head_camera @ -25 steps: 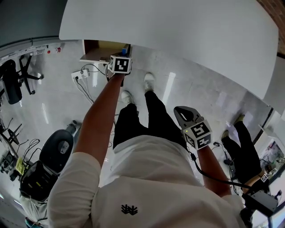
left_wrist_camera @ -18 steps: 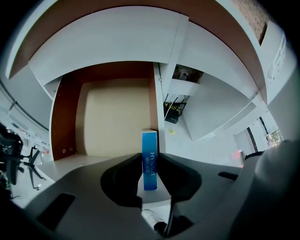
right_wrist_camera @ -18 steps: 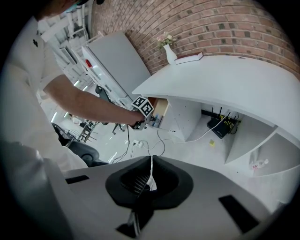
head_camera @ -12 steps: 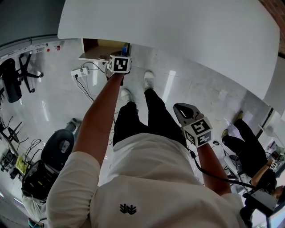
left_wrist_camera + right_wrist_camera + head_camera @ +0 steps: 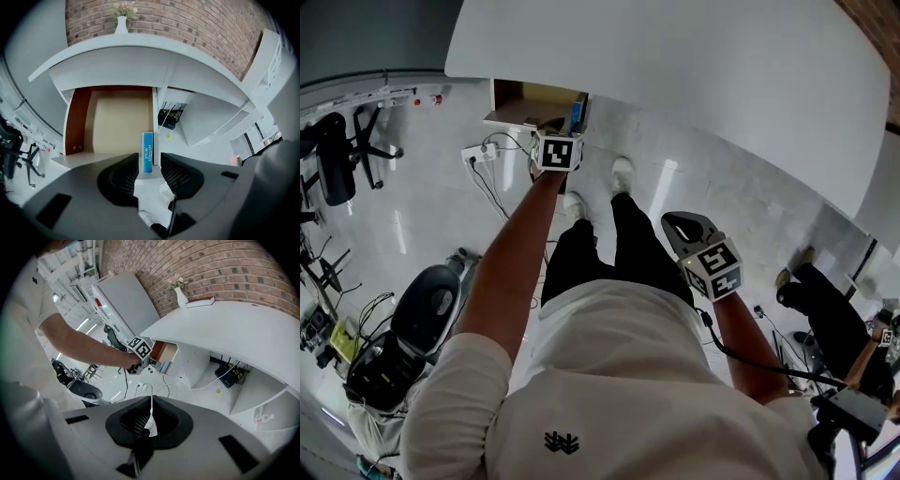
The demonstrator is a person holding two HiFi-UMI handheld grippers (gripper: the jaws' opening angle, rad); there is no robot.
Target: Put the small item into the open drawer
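Observation:
The small item is a blue box point(image 5: 147, 152) standing upright in the front right corner of the open wooden drawer point(image 5: 77, 119), against its right wall. My left gripper point(image 5: 149, 162) is open at the drawer's front edge. Its jaws have just been opening, and the box stands at their tips without the pads pressing on it. In the head view the blue box point(image 5: 576, 114) shows just beyond the left gripper point(image 5: 562, 127), in the drawer point(image 5: 525, 97) under the white desk point(image 5: 694, 66). My right gripper point(image 5: 682, 228) hangs at my side, shut point(image 5: 150, 416) and empty.
A power strip with cables point(image 5: 476, 154) lies on the floor below the drawer. Office chairs point(image 5: 337, 169) stand at the left. Another person point(image 5: 834, 323) is at the right. A black box with cables point(image 5: 168, 117) sits under the desk, and a vase point(image 5: 121, 23) stands on top.
The left gripper has drawn back a little from the drawer, and the blue box stays standing inside. The right gripper has kept its place.

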